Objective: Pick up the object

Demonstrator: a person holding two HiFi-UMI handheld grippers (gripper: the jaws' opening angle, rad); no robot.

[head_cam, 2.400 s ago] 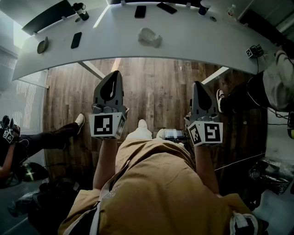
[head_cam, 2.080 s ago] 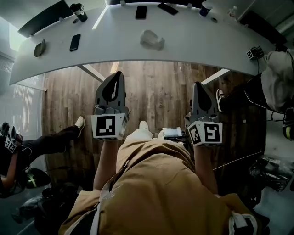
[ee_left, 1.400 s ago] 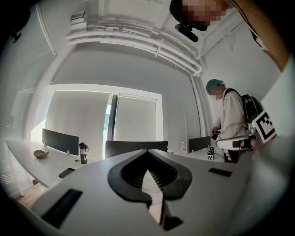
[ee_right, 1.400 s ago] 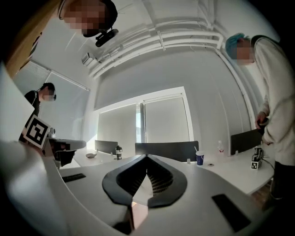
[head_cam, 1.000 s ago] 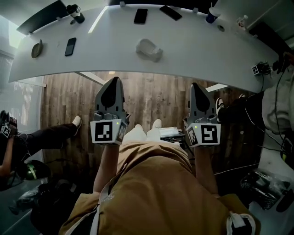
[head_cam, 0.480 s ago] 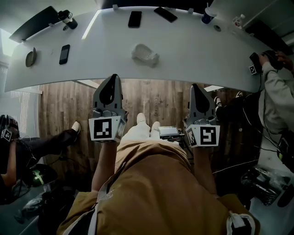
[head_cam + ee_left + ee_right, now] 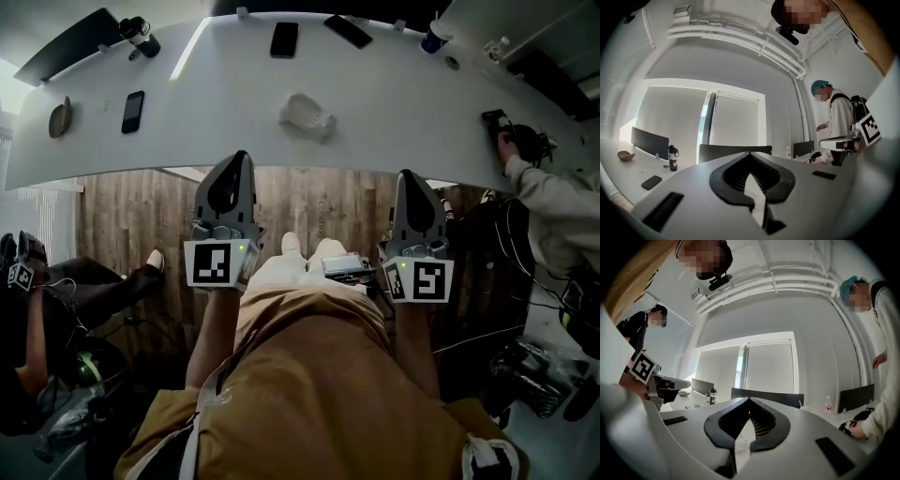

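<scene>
Two grippers (image 7: 238, 161) (image 7: 411, 178), tips seemingly at table (image 7: 394, 105) edge.

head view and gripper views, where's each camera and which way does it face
Head view: on the person's head, looking steeply down at the white table; shows torso, forearms, left claw, right claw.
Left gripper view: on the left claw, facing level across the table; shut jaws below.
Right gripper view: same on the right claw; shut jaws below.
Both gripper views share the dark bottle.
</scene>
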